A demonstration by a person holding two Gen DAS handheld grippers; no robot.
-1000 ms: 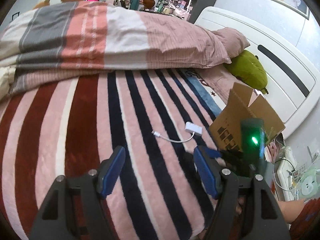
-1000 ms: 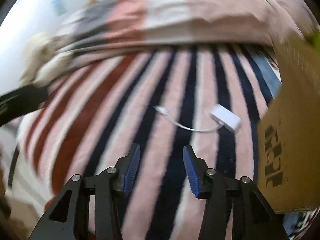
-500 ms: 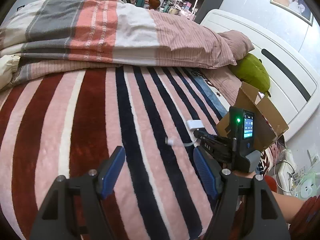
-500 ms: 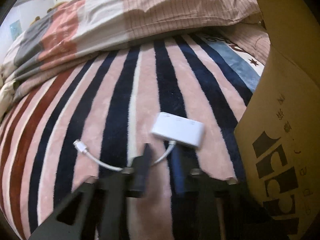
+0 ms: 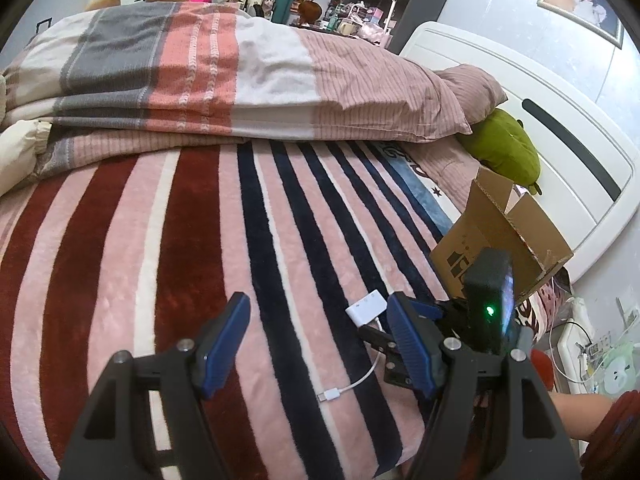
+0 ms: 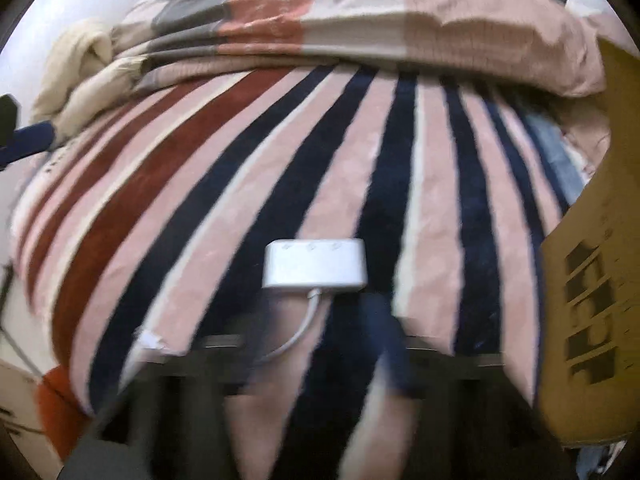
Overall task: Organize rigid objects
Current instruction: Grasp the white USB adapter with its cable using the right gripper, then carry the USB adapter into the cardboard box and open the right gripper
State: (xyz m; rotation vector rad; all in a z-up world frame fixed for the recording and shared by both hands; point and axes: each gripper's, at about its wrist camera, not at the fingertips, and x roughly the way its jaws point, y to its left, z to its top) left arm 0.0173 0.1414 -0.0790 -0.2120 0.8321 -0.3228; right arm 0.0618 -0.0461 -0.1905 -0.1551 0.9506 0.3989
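A white adapter hub (image 5: pixel 366 305) with a short white cable and plug (image 5: pixel 329 395) lies on the striped blanket; it also shows in the right wrist view (image 6: pixel 315 266). My right gripper (image 6: pixel 320 340) is right at the cable just behind the hub; its fingers are motion-blurred, so I cannot tell whether they grip the cable. In the left wrist view the right gripper (image 5: pixel 384 340) sits beside the hub. My left gripper (image 5: pixel 316 336) is open and empty, hovering over the blanket left of the hub. An open cardboard box (image 5: pixel 504 236) stands to the right.
A folded quilt (image 5: pixel 200 76) lies across the far side of the bed. A green plush (image 5: pixel 504 152) and a pillow rest by the white headboard (image 5: pixel 560 128). The cardboard box fills the right edge of the right wrist view (image 6: pixel 592 280). The bed edge is near at the right.
The right gripper closed in on the hub's cable from behind and narrowed its fingers. The hub and cable have shifted and turned on the blanket. The left gripper stayed open, drifting slightly.
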